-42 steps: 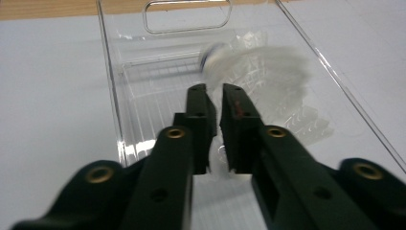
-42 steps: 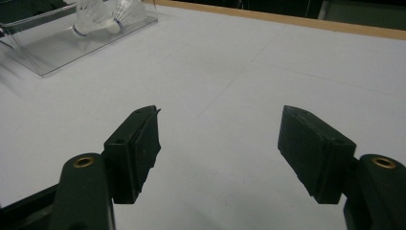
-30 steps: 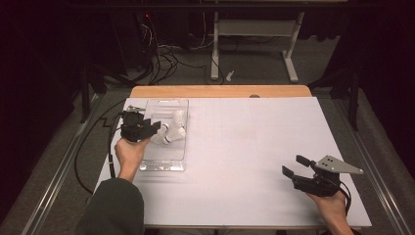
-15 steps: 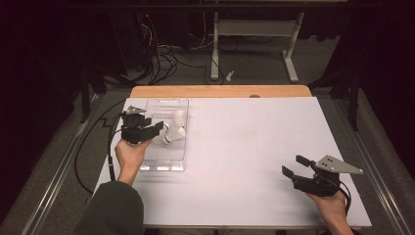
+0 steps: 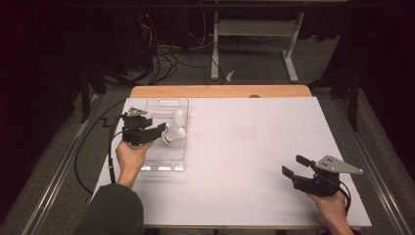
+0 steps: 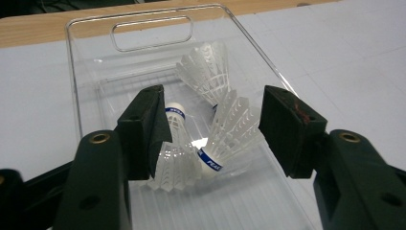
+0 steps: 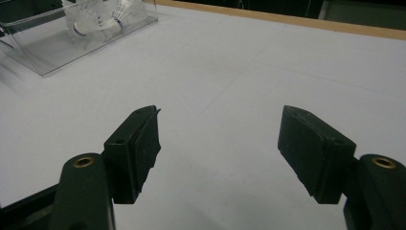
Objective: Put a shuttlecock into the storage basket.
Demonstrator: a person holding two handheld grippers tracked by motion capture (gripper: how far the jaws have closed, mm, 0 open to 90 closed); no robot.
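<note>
White table [image 5: 254, 161], clear tray [image 6: 91, 72], shuttlecocks [image 6: 210, 139] lying sideways, corks crossing

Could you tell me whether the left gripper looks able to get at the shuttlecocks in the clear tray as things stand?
Probably yes. The left gripper hovers over the open-topped clear tray, its jaws having just been opening, and the shuttlecocks lie loose between the pads with nothing covering them.
</note>
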